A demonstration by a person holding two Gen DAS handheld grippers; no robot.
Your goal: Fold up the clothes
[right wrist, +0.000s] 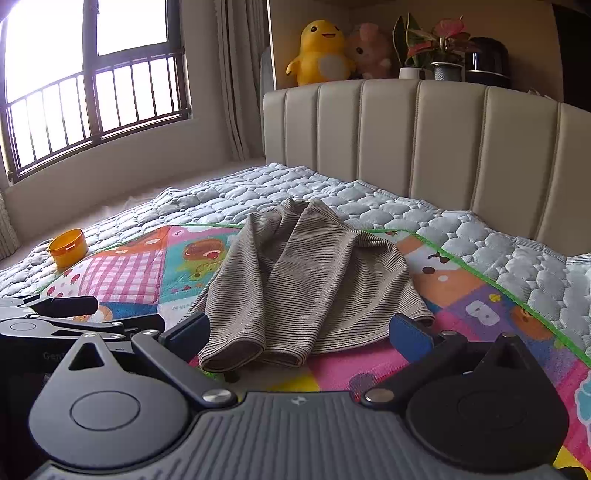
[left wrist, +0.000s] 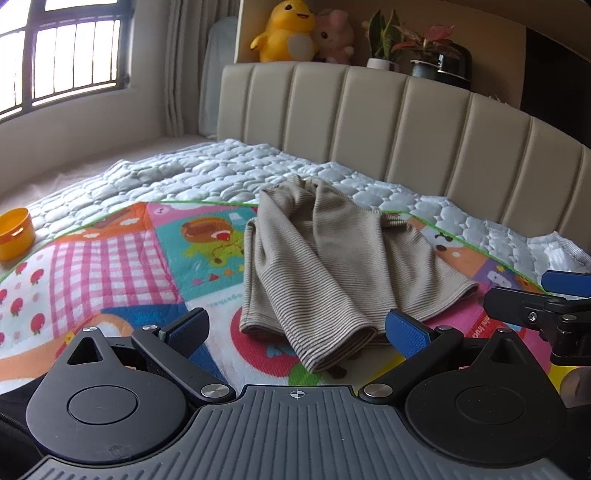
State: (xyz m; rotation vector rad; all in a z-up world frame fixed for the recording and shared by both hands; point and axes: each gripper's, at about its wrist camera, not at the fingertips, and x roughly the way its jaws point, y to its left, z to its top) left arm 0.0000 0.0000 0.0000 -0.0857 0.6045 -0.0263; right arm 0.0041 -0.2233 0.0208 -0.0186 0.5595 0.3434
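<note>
A beige, finely striped garment (left wrist: 325,266) (right wrist: 295,288) lies crumpled on a colourful patchwork mat (left wrist: 122,266) (right wrist: 140,273) spread over the bed. Its sleeves or legs trail toward me, cuffs nearest. My left gripper (left wrist: 295,330) hovers just short of the near cuffs, jaws wide open, blue pads (left wrist: 406,332) either side with nothing gripped. My right gripper (right wrist: 301,330) is likewise open over the garment's near hem, its pads (right wrist: 410,334) clear of the cloth. The right gripper's tip (left wrist: 546,306) shows at the right edge of the left wrist view; the left gripper (right wrist: 66,317) shows at the left of the right wrist view.
An orange plastic cup (left wrist: 14,232) (right wrist: 68,246) sits at the mat's far left corner. A pale quilted cover (left wrist: 221,173) runs to the padded beige headboard (left wrist: 406,122). Plush toys (left wrist: 284,31) and potted plants (left wrist: 424,48) stand on the shelf behind. A barred window (right wrist: 92,81) is at left.
</note>
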